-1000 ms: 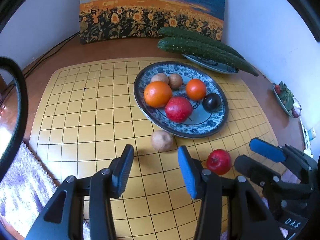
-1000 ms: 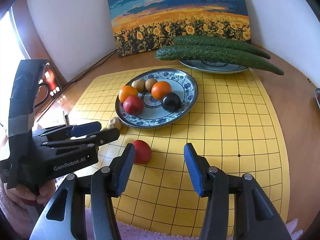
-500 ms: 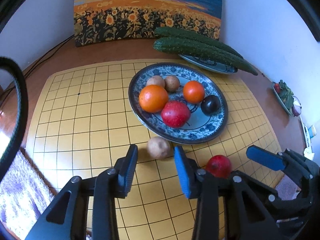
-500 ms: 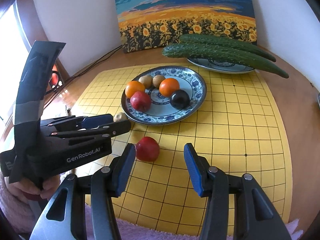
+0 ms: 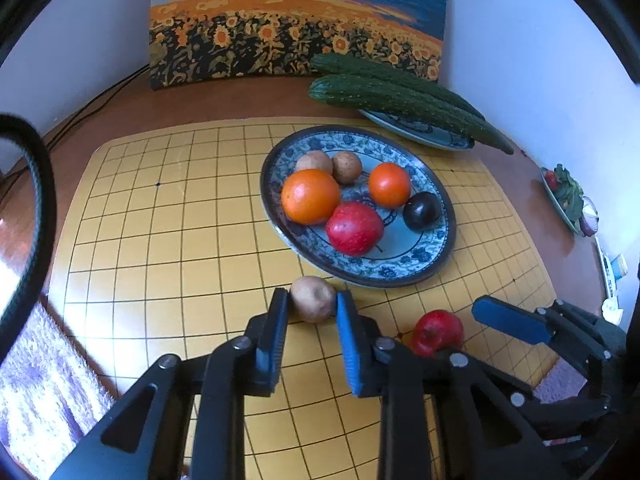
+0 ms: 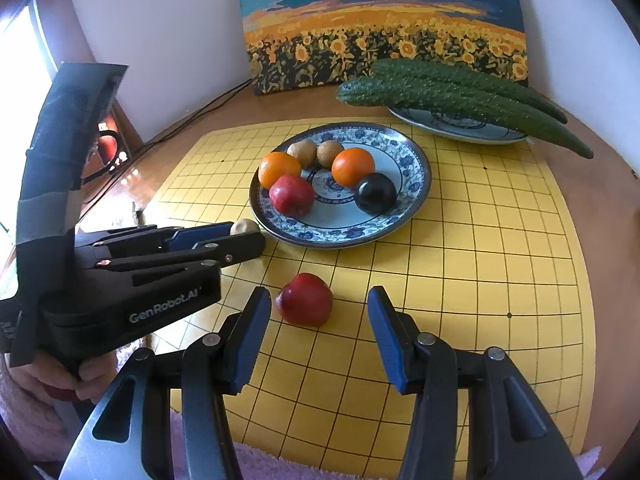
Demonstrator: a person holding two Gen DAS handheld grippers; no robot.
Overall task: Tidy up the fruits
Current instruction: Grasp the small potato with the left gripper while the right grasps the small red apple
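The left gripper (image 5: 312,306) has just been closing, and its jaws now pinch the brown fruit (image 5: 313,298), which sits between the pads on the yellow mat (image 5: 160,240), just short of the plate (image 5: 440,248) that lies straight ahead of the jaws. The right gripper (image 6: 320,328) has its jaws spread, with the red fruit (image 6: 306,299) lying between and slightly ahead of the tips, nearer the left pad and not touched.

The step in hand looks like the pickup of the two loose fruits for the plate, which already carries two oranges, a red fruit, a dark one and two brown ones. The next move probably calls for a lift of the brown fruit clear of the rim, then a set-down in the bare part of the plate toward the right of the jaws. The right jaws would need to move forward a little before they close.

The mat is a gridded board on a brown wooden counter (image 5: 120,100). Beyond the plate, two cucumbers (image 5: 400,96) rest across a second dish, and a sunflower painting (image 5: 296,24) leans on the white wall. A pale fuzzy cloth shows at the near edge.
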